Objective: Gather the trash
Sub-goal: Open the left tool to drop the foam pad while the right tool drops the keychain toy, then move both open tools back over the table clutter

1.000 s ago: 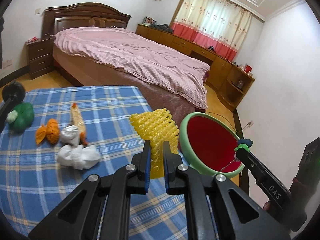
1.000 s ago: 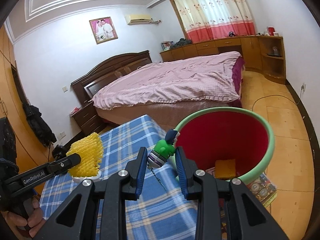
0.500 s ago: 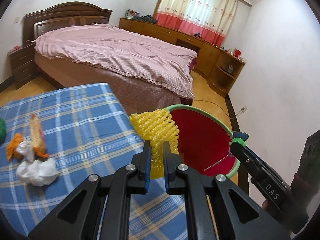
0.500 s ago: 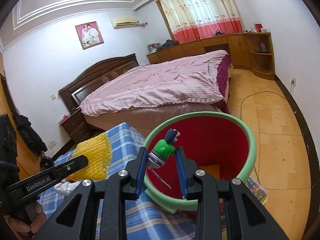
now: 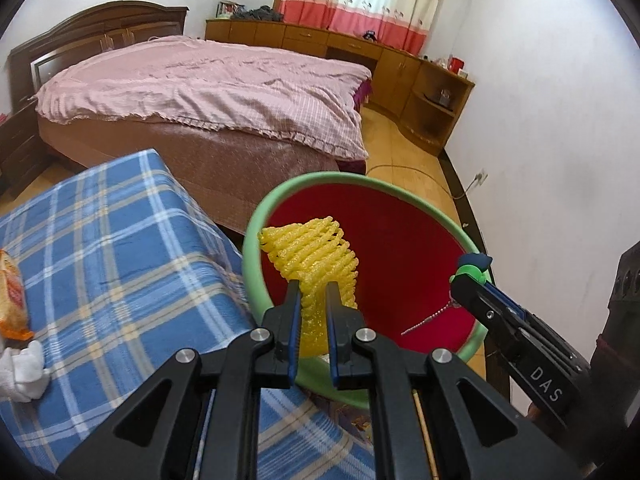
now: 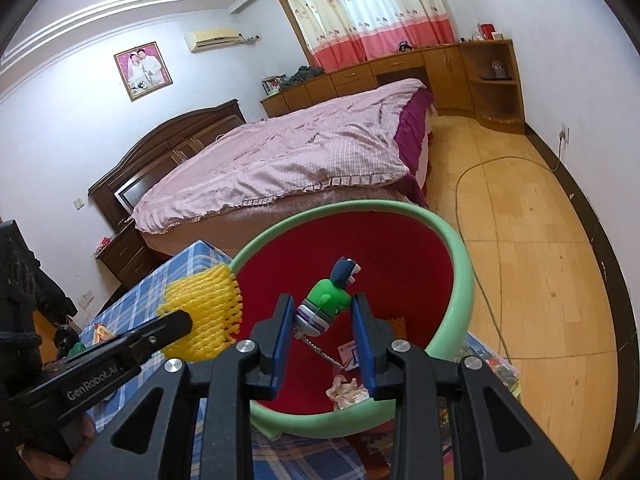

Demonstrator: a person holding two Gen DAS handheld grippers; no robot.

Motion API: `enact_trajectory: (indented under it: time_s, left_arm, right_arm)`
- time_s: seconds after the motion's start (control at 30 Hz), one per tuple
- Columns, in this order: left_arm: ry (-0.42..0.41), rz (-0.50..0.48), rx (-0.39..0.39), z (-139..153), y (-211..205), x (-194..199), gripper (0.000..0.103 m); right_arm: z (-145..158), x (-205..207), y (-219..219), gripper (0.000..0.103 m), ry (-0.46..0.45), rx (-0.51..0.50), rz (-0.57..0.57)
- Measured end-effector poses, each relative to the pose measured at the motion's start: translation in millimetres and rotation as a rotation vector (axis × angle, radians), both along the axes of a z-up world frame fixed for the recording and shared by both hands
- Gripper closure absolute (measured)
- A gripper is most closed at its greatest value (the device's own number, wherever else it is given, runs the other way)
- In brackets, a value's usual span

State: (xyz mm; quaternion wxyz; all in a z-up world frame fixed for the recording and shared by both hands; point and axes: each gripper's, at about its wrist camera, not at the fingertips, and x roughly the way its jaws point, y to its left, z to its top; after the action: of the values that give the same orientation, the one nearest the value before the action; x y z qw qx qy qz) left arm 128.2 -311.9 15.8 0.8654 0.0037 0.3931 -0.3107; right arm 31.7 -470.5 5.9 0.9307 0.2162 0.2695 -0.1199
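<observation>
Yellow foam netting (image 5: 316, 256) sits clamped in the left gripper (image 5: 313, 312), held over the near rim of the red bin (image 5: 280, 196), so letting go should drop it inside. Over the same bin, the right gripper (image 6: 323, 322) pinches a green toy keychain (image 6: 326, 304), its chain dangling inside. Paper scraps (image 6: 346, 388) lie at the bin's bottom.
</observation>
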Motion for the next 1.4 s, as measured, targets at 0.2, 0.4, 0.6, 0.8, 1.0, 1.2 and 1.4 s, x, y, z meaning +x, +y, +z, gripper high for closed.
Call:
enact_trajectory:
  time_s: [0.2, 0.4, 0.6, 0.8, 1.0, 1.2, 1.4]
  left_arm:
    - [0.011, 0.008, 0.021, -7, -8, 3, 0.078]
    - [0.010, 0.015, 0.038, -6, -10, 0, 0.072]
    - [0.011, 0.048, 0.030, 0, 2, 0, 0.072]
    - [-0.002, 0.104, 0.009, 11, 28, -2, 0.072]
    - [-0.028, 0.169, -0.005, 27, 63, -6, 0.072]
    - [-0.052, 0.249, -0.028, 45, 109, -6, 0.072]
    - [-0.056, 0.359, -0.023, 57, 162, -2, 0.072]
  right_arm:
    - [-4, 3, -8, 0.070, -0.005, 0.009, 0.004]
    - [-5, 3, -11, 0.065, -0.014, 0.023, -0.004]
    - [-2, 1, -10, 0.059, -0.020, 0.030, -0.005]
    - [7, -2, 1, 0.053, -0.031, 0.020, 0.008]
    - [23, -3, 24, 0.048, -0.044, 0.007, 0.047]
    - [41, 2, 55, 0.046, -0.065, -0.009, 0.104]
    - [56, 12, 85, 0.044, -0.077, -0.010, 0.166]
